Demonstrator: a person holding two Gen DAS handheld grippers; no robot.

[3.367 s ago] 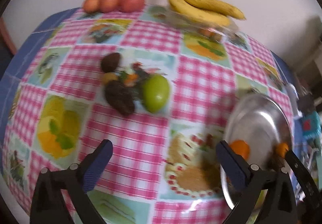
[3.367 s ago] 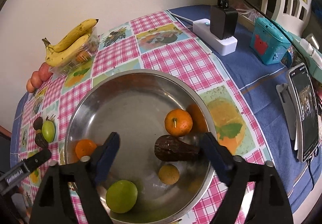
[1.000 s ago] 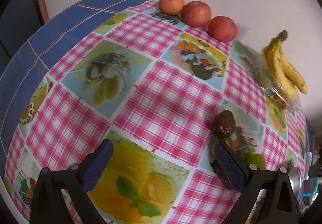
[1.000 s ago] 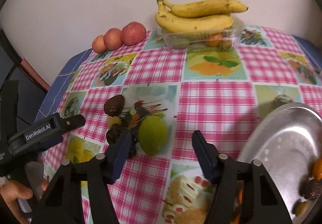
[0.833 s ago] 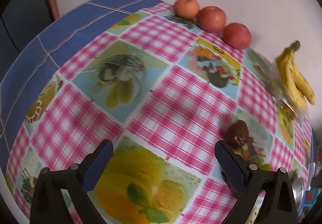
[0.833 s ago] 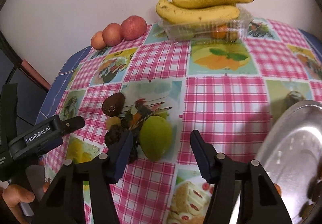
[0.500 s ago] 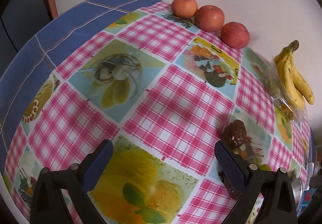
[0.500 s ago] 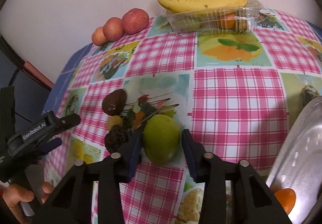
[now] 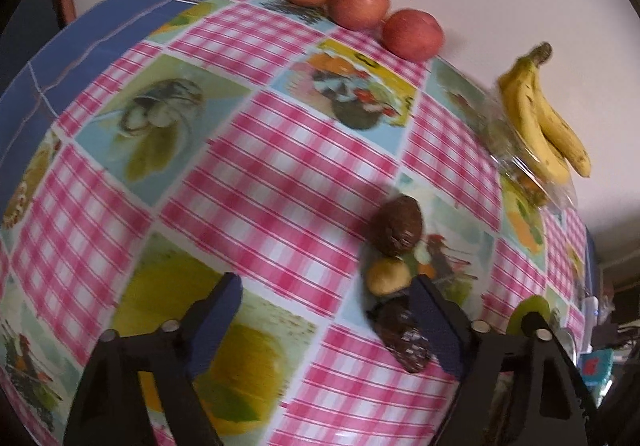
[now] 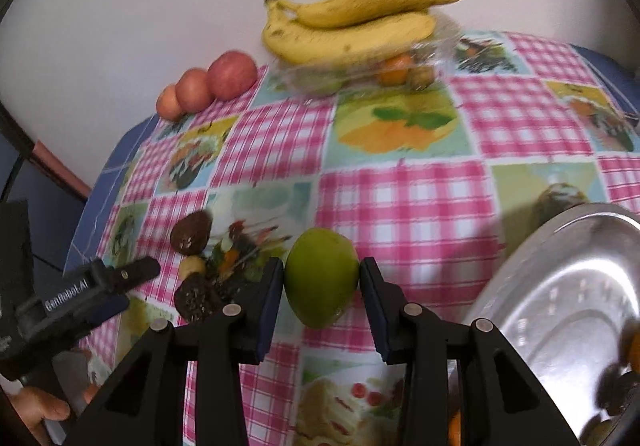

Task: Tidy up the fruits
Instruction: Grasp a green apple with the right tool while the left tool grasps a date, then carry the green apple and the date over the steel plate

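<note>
My right gripper (image 10: 322, 286) had closed from a wide spread half a second earlier onto the green fruit (image 10: 321, 276), both pads touching its sides above the checked tablecloth (image 10: 404, 205). The steel bowl (image 10: 560, 298) lay at 4 o'clock of the fruit. My left gripper (image 9: 328, 310) remained spread wide and held nothing; a dark avocado (image 9: 402, 334) lay against its right finger (image 9: 438, 322), with a small yellow fruit (image 9: 388, 276) and a brown fruit (image 9: 398, 226) at 12 o'clock of it.
</note>
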